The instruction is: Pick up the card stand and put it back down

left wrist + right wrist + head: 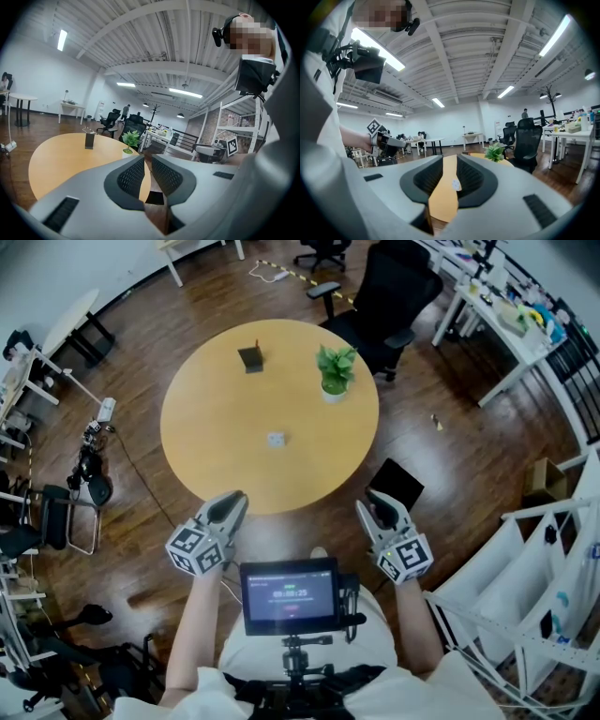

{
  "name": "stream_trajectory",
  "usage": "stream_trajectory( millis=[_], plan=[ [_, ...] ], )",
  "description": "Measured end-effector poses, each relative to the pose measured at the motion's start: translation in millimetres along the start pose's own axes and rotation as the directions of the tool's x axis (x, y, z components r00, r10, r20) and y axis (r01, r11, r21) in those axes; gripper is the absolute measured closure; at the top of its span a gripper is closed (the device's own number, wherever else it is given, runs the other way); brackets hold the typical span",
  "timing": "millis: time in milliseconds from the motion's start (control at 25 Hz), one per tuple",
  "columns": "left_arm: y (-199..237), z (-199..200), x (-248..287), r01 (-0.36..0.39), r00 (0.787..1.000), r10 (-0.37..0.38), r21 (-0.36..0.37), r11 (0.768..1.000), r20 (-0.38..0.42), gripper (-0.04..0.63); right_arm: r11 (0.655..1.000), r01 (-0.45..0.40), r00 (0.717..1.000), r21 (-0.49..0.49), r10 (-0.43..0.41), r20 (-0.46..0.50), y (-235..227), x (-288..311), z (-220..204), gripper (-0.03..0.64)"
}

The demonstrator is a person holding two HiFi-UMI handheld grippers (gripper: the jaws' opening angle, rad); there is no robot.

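One card stand [250, 358], one potted plant [335, 371] and one white object [276, 439] are set on the tabletop [216, 427]; the jaws of the left gripper [232, 500] and right gripper [372, 509] are held apart.

Two hand-held grippers [232, 505] [368, 512] face one table [216, 437] bearing one potted plant [335, 371], one dark box [250, 358], one card stand [276, 439].

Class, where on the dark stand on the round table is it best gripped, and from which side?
Likely the stand by its upright body, jaws across its narrow width, coming level from the near edge over bare table. It stands upright and alone, the plant well apart on its right; the left gripper looks nearer.
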State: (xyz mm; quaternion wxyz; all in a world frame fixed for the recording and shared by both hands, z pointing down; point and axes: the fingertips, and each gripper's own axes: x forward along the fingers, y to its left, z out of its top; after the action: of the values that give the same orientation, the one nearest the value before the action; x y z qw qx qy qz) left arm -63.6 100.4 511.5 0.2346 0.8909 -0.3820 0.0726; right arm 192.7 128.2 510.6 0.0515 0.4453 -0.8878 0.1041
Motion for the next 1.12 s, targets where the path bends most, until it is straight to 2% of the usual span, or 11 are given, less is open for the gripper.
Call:
stream_trajectory(
  millis=[640, 1120],
  plan=[
    [-18, -20, 11, -0.013, 1.000, 0.013, -0.023, 1.000, -0.006, 0.571, 1.000, -0.015, 0.999, -0.001, 0.015, -0.038, -13, -17, -14, 0.515],
    [-20, -19, 16, -0.020, 0.999, 0.020, -0.014, 1.000, -0.028, 0.586, 1.000, -0.011, 1.000, 0.003, 0.011, -0.025, -19, -20, -12, 0.515]
  ],
)
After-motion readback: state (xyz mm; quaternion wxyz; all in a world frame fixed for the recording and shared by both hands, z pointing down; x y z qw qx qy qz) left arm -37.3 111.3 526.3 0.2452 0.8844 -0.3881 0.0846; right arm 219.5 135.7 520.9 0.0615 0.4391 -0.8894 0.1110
